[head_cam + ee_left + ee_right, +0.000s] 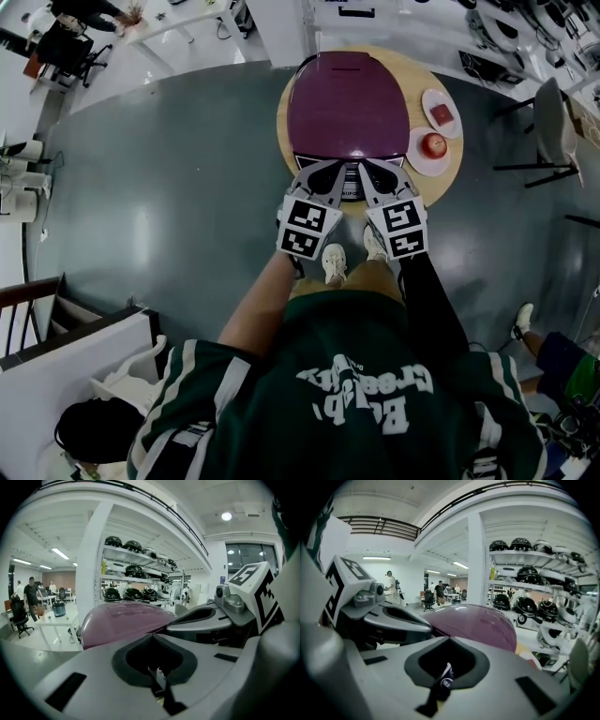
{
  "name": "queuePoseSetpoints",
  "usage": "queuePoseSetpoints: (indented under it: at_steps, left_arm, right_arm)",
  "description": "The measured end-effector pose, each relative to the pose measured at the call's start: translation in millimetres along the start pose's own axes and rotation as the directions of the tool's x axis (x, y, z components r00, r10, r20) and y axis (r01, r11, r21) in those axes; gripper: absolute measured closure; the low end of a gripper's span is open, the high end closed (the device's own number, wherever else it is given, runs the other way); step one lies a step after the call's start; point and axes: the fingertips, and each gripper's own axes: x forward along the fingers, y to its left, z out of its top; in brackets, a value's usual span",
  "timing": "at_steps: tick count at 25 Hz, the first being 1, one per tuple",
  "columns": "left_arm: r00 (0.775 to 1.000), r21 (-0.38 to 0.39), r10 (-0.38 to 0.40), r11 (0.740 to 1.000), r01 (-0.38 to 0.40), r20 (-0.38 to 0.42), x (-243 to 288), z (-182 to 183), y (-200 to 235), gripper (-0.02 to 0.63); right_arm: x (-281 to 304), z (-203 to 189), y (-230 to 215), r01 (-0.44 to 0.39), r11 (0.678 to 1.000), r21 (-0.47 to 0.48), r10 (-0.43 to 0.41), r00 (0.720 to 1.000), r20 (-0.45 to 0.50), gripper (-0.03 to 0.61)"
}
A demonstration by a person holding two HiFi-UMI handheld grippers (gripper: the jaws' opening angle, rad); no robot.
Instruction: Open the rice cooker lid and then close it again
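Observation:
A rice cooker with a purple lid (347, 103) stands on a round wooden table (284, 127), and the lid is down. Both grippers sit side by side over the cooker's front edge, tips pointing at the lid. My left gripper (339, 171) is shut, its jaws meeting in front of the lid (122, 620). My right gripper (362, 171) is shut too, just right of it, with the lid (473, 620) beyond its tips. Through the gap in the right jaws a dark part of the cooker's front (446, 682) shows. Neither gripper visibly holds anything.
Two small plates sit on the table's right side, one with a red apple (433, 144), one with a red piece (442, 114). A chair (555, 122) stands to the right. Shelves of helmets (525, 581) lie behind. A white desk (75, 370) is at lower left.

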Motion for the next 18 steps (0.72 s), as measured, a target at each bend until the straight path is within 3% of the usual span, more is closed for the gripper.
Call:
queuePoseSetpoints:
  at_steps: [18]
  left_arm:
    - [1.000,-0.018,0.005,1.000,-0.005,0.005,-2.7,-0.3,0.3,0.617]
  right_arm:
    - [-0.2,1.2,3.2,0.015,1.000,-0.018,-0.014,1.000,0.023,0.575]
